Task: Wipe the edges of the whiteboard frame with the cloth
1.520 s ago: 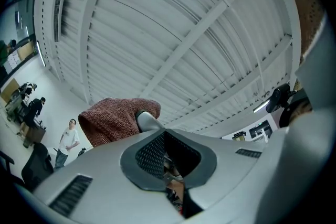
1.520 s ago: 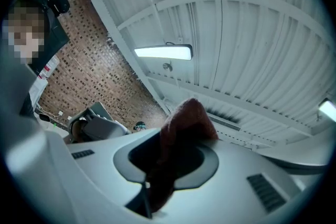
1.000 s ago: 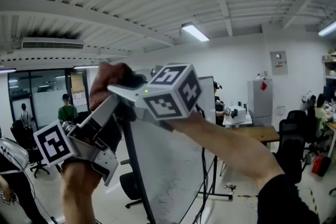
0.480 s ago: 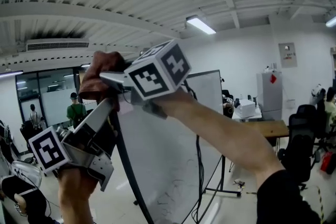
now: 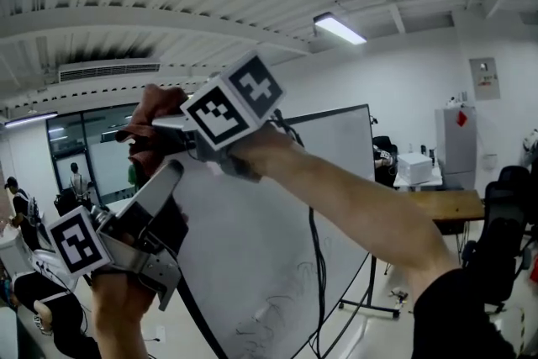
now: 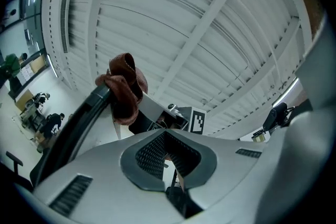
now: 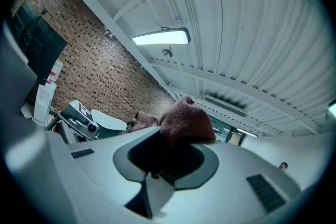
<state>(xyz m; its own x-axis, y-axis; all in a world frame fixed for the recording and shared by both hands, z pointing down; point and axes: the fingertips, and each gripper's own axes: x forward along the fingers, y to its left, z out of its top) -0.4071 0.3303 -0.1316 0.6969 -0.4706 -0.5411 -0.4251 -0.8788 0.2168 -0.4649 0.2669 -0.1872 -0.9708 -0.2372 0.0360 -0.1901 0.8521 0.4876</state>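
From the head view, my right gripper (image 5: 158, 126) holds the reddish-brown cloth (image 5: 150, 107) on the upper corner of the whiteboard frame (image 5: 202, 319). My left gripper (image 5: 168, 176) points up just beside the frame's side edge, below that corner.

In the left gripper view, my jaws sit close together, gripping nothing. The cloth is bunched over the black frame ahead.

In the right gripper view, my jaws are clamped on the cloth.

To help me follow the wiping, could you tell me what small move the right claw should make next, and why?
Probably slide the right claw rightward along the top edge of the whiteboard frame. It is shut on the cloth, which sits at the frame's top left corner. The top edge runs uncovered from there, while the left claw sits beside the left edge.
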